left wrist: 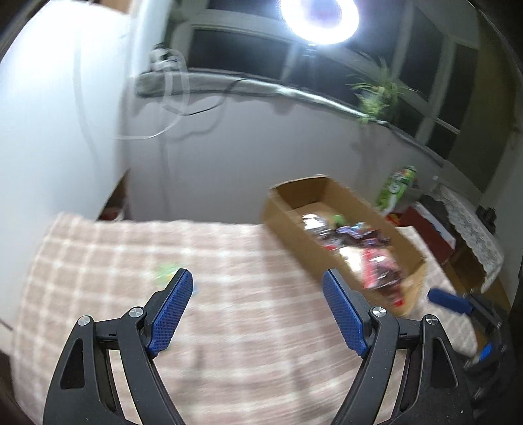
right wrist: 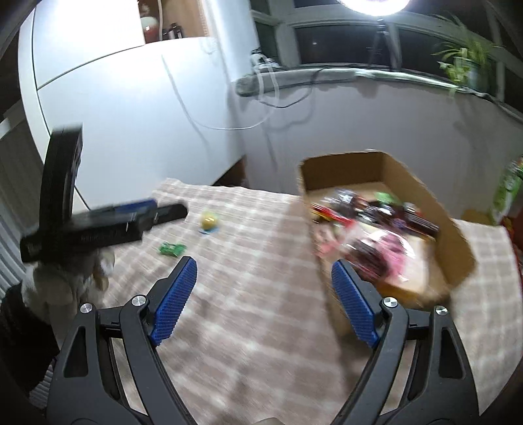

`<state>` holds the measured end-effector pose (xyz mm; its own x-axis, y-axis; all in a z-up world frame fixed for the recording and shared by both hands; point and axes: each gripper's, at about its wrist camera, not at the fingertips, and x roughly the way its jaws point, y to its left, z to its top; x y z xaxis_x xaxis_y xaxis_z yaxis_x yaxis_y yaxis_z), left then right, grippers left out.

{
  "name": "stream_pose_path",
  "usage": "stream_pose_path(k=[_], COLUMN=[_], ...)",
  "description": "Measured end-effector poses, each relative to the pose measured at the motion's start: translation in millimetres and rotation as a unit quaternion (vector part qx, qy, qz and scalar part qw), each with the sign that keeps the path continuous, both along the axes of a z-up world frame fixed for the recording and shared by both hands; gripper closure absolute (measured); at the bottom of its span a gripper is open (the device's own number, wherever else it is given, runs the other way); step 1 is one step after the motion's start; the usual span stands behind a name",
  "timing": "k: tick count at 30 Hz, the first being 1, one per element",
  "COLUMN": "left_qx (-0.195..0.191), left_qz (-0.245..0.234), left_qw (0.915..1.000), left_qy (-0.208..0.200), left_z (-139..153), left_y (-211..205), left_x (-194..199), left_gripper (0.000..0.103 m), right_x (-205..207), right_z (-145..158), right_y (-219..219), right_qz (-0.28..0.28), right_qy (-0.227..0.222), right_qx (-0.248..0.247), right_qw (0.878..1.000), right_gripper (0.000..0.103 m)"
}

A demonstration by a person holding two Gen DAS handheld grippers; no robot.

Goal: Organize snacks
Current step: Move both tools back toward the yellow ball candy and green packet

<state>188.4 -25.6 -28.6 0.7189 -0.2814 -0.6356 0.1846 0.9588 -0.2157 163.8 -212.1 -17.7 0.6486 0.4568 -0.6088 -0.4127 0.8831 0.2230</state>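
Note:
A cardboard box (left wrist: 284, 219) (right wrist: 454, 248) holding several snack packets stands on the checked tablecloth (left wrist: 228, 327) (right wrist: 261, 310). My left gripper (left wrist: 256, 278) hangs open over the cloth, left of the box, with nothing between its fingers. A blurred green packet (left wrist: 165, 273) lies just beyond its left finger. My right gripper (right wrist: 264, 266) is open and empty, its right finger near the box's front corner. In the right wrist view a small green packet (right wrist: 171, 249) and a yellow round snack (right wrist: 209, 220) lie on the cloth, and the left gripper (right wrist: 153, 212) shows at the left.
A green snack bag (left wrist: 395, 189) (right wrist: 506, 189) stands right of the box. White walls rise behind the table. A window sill carries a potted plant (left wrist: 376, 94) (right wrist: 461, 65). A ring light (left wrist: 318, 18) glares above. The right gripper's blue finger (left wrist: 449, 300) shows low right.

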Motion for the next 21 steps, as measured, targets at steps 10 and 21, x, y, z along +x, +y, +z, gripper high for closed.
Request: stream_pose_path(k=[10,21], left_qx=[0.041,0.184], left_qz=[0.014,-0.077], left_qw=[0.9972,0.9787], left_qy=[0.062,0.052], left_z=[-51,-76], left_y=[72,66], left_x=[-12,-4], left_gripper=[0.03,0.034], right_x=[65,119], right_z=[-21,-57], right_y=[64,125], right_qz=[0.056,0.088], right_qy=[0.065,0.118], right_qx=[0.028,0.003], right_qw=[0.996,0.989], right_gripper=[0.016,0.024])
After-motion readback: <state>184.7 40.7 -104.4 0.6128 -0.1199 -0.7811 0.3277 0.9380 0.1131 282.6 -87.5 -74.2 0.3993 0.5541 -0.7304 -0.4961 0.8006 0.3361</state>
